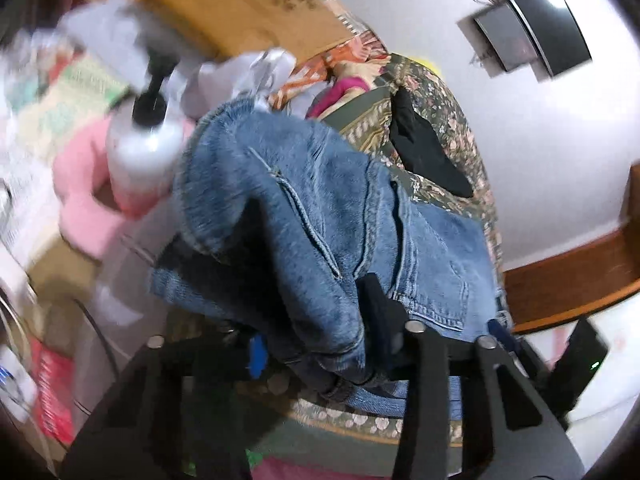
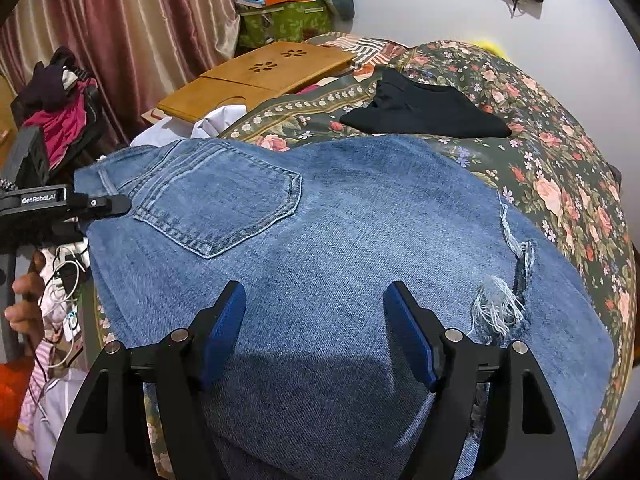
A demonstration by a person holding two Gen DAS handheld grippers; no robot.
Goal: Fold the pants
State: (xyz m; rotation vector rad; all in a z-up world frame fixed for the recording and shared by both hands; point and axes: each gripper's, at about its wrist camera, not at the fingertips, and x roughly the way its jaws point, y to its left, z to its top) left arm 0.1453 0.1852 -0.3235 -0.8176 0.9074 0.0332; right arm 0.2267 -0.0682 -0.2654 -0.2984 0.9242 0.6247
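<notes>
Bed [image 2: 560,184], floral cover of roses on dark green, fills most of the right wrist view. Blue jeans [image 2: 340,240] spread flat across it, back pocket [image 2: 224,204] up, a frayed rip [image 2: 504,292] toward the right edge.

Black garment [image 2: 424,114] lies folded on the cover beyond the jeans, apart from them. Wooden lap tray [image 2: 256,76] with flower-shaped cut-outs rests at the far side of the bed. Green patterned box [image 2: 286,22] behind it, piled with an orange box and small clutter too small to sort.

Writing: "GenRobot.AI" in white on the left gripper [image 2: 116,204] body, seen at the left edge of the right wrist view. Dark print on the lap tray in the left wrist view is too blurred to read.

Left wrist view, blurred: white pump bottle [image 1: 144,144] with black pump stands left of the denim, pink fabric [image 1: 88,208] beside it.

Left gripper [image 1: 316,356]: clamped on a bunched fold of the jeans [image 1: 304,208], denim draped over its fingers and lifted off the cover. A hand [image 2: 26,296] grips its handle low at the left.

Right gripper [image 2: 314,332]: jaws spread wide, blue pads [image 2: 224,332] angled down at the flat denim, nothing pinched between them.
</notes>
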